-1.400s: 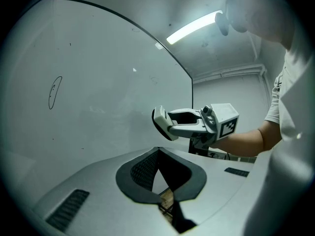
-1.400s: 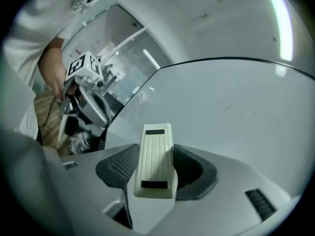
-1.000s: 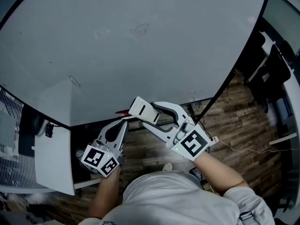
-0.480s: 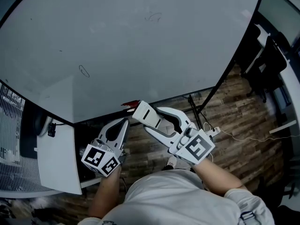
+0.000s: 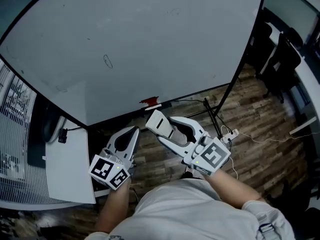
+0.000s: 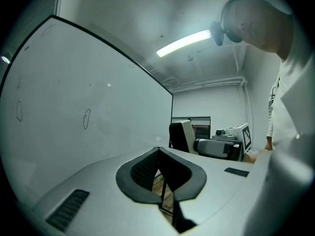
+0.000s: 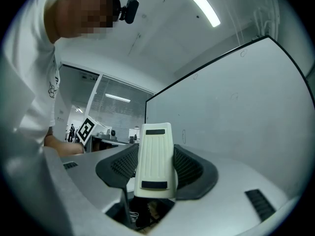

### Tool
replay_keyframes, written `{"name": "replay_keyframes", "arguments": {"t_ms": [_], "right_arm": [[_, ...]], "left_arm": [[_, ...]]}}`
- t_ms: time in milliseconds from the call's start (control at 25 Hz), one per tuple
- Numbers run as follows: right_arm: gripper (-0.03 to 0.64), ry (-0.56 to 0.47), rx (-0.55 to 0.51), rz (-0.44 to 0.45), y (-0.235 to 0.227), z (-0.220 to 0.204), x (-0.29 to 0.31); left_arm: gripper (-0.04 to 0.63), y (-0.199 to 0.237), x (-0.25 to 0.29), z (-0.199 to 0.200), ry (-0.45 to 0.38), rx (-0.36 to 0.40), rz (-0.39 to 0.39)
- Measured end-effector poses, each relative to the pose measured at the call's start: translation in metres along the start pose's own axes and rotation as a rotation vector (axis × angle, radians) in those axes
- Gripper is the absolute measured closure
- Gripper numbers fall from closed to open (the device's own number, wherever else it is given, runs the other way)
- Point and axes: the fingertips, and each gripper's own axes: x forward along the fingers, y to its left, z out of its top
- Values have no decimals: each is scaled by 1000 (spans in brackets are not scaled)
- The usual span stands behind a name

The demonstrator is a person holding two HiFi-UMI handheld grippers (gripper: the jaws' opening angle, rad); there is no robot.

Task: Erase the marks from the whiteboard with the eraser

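Both grippers held low, close to my chest.
Left gripper (image 5: pixel 131 130) at 7 o'clock, pointing 12, jaws together, nothing between. Right gripper (image 5: pixel 169 130) at 5 o'clock, pointing 10, clamped on eraser (image 5: pixel 156 120).

Board (image 5: pixel 150 44) is cut off by top & left edges in head view. Marks on it, a small loop (image 5: pixel 107 61) & a faint scribble (image 5: pixel 173 11), are too small to be read. Red thing (image 5: pixel 150 101) at board's lower edge: too small to be identified. Eraser (image 7: pixel 155 163): lower end is hidden btwn jaws of right gripper (image 7: pixel 156 151) in that gripper's view; wiping face isn't shown there or in head view. Hands are hidden under right gripper & left gripper (image 5: pixel 134 130) in head view. Dark chairs (image 5: pixel 280 54) at right are cut by the edge, detail lost. Person's torso (image 5: pixel 185 214) is cut off at bottom.
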Motion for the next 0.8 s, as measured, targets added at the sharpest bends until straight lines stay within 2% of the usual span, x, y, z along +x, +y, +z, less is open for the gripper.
{"name": "replay_keyframes", "arguments": {"t_ms": [480,800], "right_arm": [[382,-19,67,-68,103,-8,-26],[383,-14,94,-64,132,-12,-30]], "left_arm": [[589,-47,-98,5,-65,31,-30],[589,-56,-131,3,-81,12,-17]]}}
